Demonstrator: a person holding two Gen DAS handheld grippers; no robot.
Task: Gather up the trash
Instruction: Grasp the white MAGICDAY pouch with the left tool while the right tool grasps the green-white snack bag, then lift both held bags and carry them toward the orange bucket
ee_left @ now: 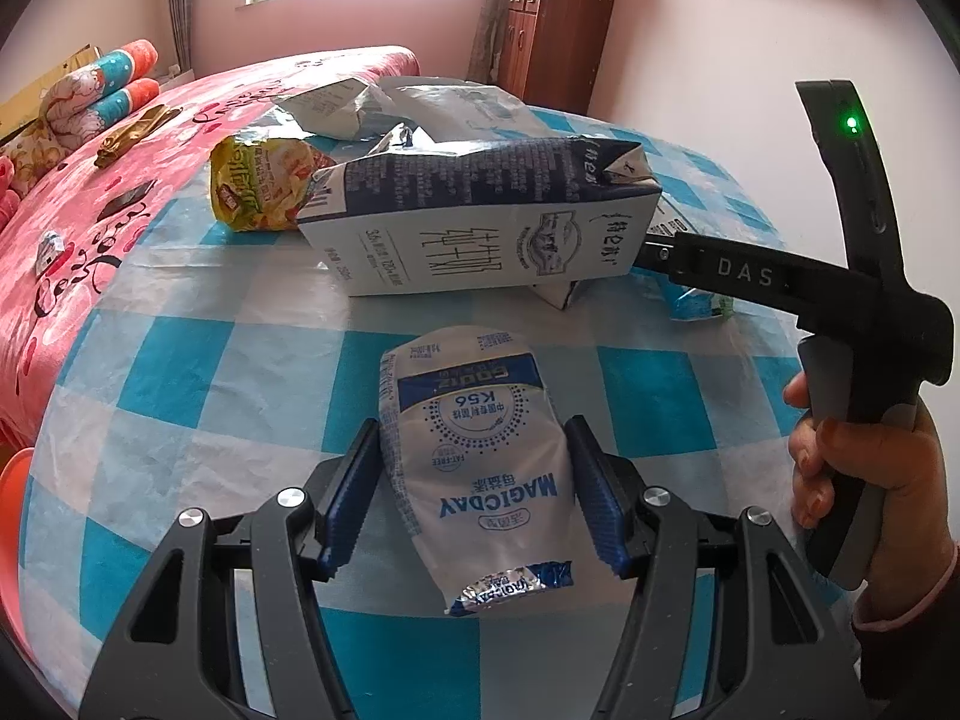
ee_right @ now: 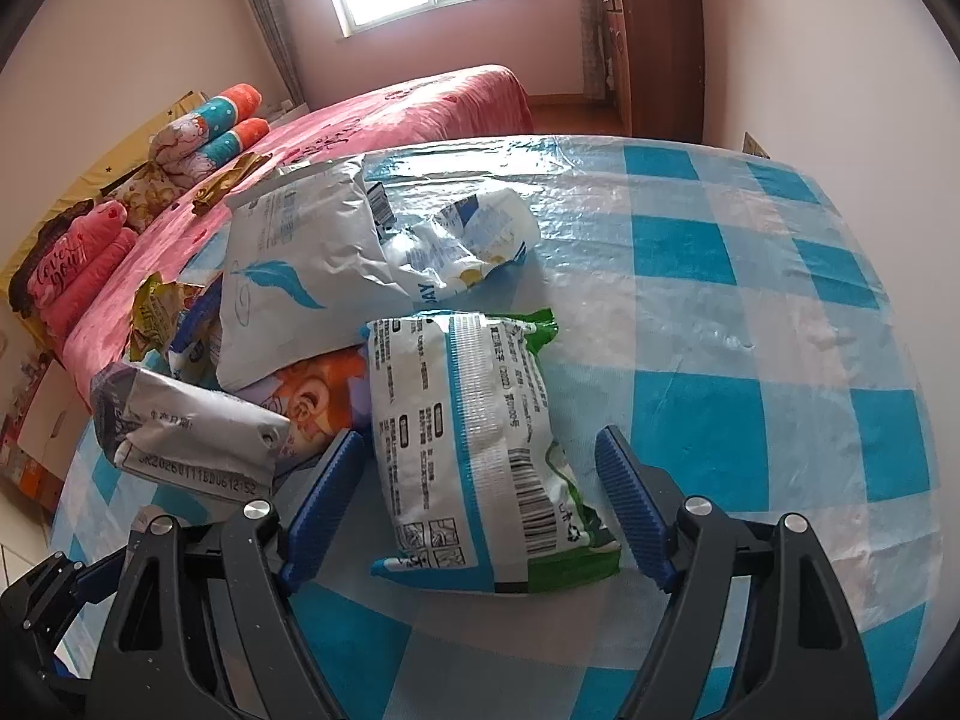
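Nearest the left wrist camera, a white and blue pouch (ee_left: 480,468) marked MAGICDAY is seen lying flat on the checked tablecloth (ee_left: 198,372), set between the blue pads of the left gripper (ee_left: 474,498); the jaws are spread, and whether the pads touch the pouch sides cannot be told. Beyond the pouch, a milk carton (ee_left: 480,222) is laid on its side, with a yellow noodle packet (ee_left: 258,186) just beside its left end and crumpled white bags (ee_left: 432,102) behind it. To the right, the handle of the other tool is gripped by the person's hand (ee_left: 852,468). In the right wrist view, a white and green wrapper (ee_right: 474,456) with a barcode is seen on the cloth between the fingers of the right gripper (ee_right: 480,510), which are held wide apart and clear of it on both sides. A large grey-white bag (ee_right: 300,276) with a blue feather mark is heaped just behind the wrapper, among other crumpled packets. A pink bed (ee_right: 420,102) is seen past the table.
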